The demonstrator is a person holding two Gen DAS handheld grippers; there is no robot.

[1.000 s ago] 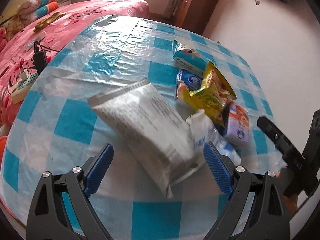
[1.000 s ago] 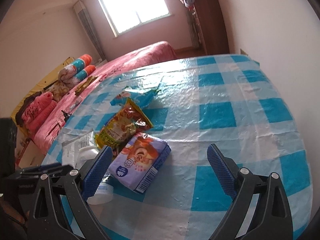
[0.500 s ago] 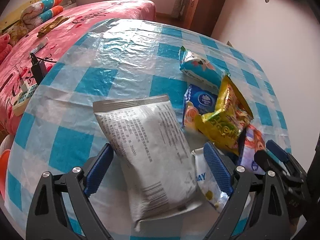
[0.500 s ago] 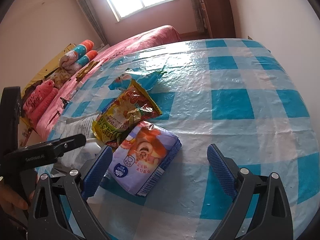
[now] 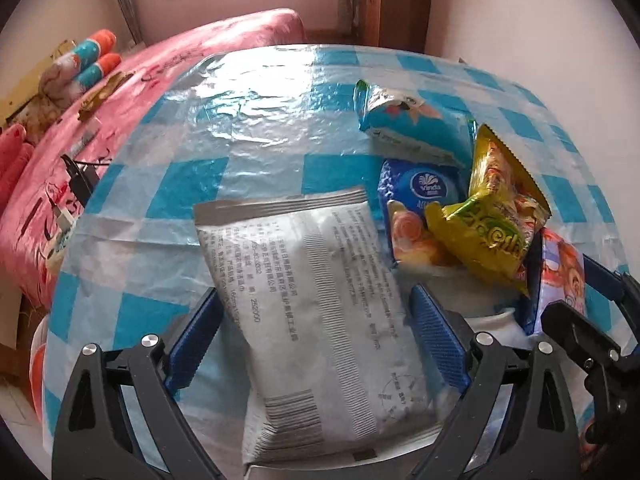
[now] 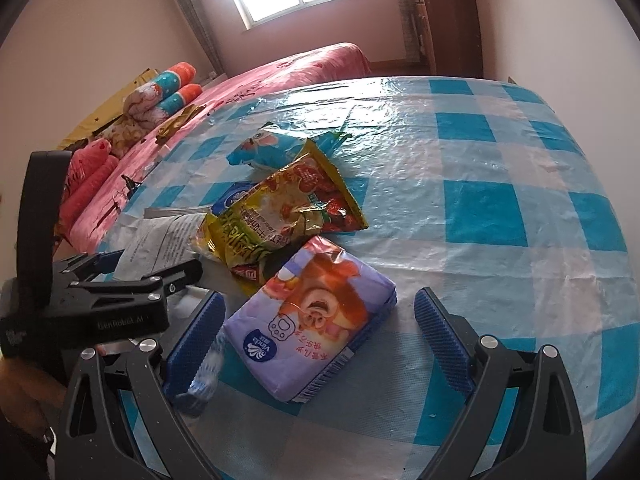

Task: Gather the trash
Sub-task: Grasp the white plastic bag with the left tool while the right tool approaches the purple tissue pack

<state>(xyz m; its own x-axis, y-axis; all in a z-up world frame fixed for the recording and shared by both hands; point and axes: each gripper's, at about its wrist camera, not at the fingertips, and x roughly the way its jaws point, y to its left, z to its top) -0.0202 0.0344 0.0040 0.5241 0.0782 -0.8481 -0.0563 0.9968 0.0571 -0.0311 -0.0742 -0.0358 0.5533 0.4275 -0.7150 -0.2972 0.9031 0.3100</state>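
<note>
A heap of packets lies on the blue-checked table (image 5: 256, 128). My left gripper (image 5: 316, 328) is open, one jaw on each side of a large grey-white packet (image 5: 320, 304). Beside it lie a yellow snack bag (image 5: 488, 216), a blue tissue pack (image 5: 420, 188) and a light-blue packet (image 5: 408, 124). My right gripper (image 6: 320, 328) is open around the near end of a purple tissue pack (image 6: 316, 312). The yellow snack bag (image 6: 288, 208) and the light-blue packet (image 6: 276, 148) lie beyond it. A white bottle (image 5: 496, 320) is partly hidden.
A pink bed (image 6: 296, 72) with rolled bedding stands left of the table. A wooden cabinet (image 6: 444, 16) is at the back wall. A charger and cable (image 5: 76, 176) lie on the bed near the table's left edge. The left gripper's body (image 6: 104, 300) shows at the right wrist view's left.
My left gripper has moved forward over the grey-white packet, which now lies between its jaws. My right gripper has moved closer to the purple tissue pack. Both jaws stay open.
</note>
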